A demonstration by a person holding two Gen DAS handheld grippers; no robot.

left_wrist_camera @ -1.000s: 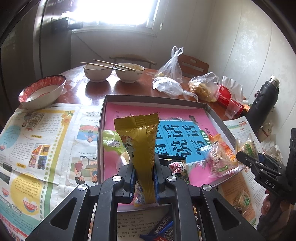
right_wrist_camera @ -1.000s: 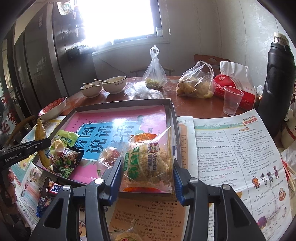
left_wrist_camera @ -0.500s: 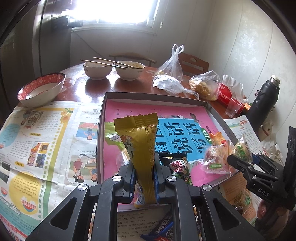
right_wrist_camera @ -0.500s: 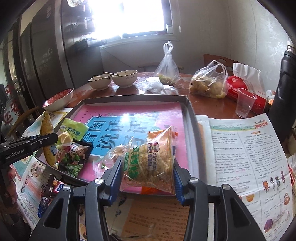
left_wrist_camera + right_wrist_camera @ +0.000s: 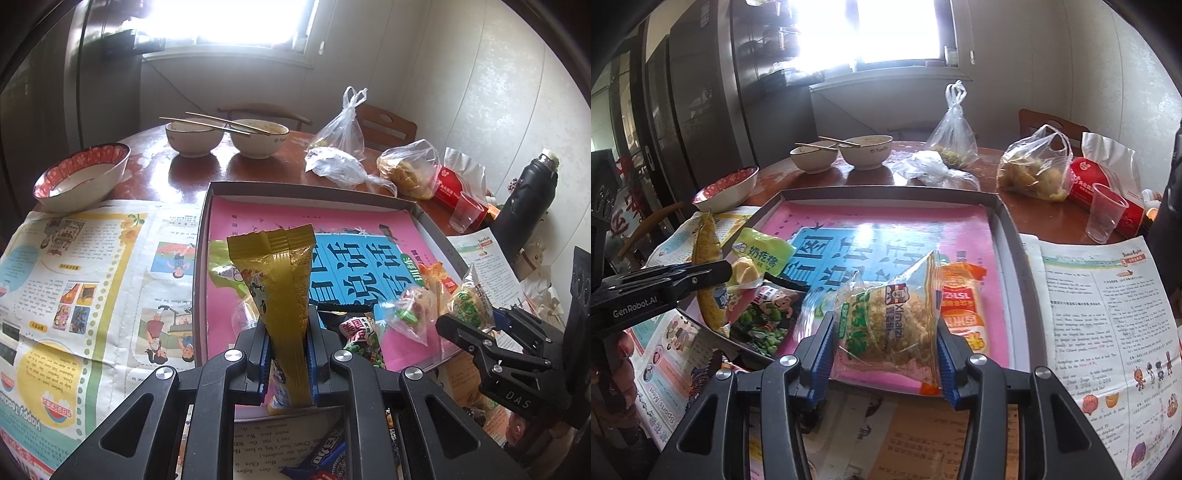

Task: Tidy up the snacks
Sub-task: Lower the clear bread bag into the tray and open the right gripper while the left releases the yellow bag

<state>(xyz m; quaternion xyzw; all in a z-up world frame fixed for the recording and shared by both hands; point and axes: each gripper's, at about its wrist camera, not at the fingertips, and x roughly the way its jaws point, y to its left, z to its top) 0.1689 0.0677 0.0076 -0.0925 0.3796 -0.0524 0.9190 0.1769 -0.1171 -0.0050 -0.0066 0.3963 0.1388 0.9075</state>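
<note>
My left gripper (image 5: 287,345) is shut on a tall gold snack packet (image 5: 280,280), held upright over the near left edge of the grey tray (image 5: 310,192). My right gripper (image 5: 884,332) is shut on a clear bag of crumbly snack (image 5: 890,325), held over the tray's near edge (image 5: 1015,258). The tray is lined with a pink and blue sheet. In it lie a green packet (image 5: 764,251), a dark pea snack packet (image 5: 764,314), an orange packet (image 5: 964,306) and a clear candy bag (image 5: 410,314). The left gripper (image 5: 713,275) also shows in the right wrist view, the right gripper (image 5: 469,325) in the left.
Newspapers (image 5: 92,280) cover the table on both sides of the tray. Behind it stand three bowls (image 5: 79,177), two with chopsticks (image 5: 218,123), plastic bags (image 5: 410,170), a plastic cup (image 5: 1106,212) and a black flask (image 5: 526,210). Blue cookie packs (image 5: 325,454) lie near the front edge.
Both grippers have moved forward over the tray with their packets. The right gripper's bag now hangs above the tray's near right part.
</note>
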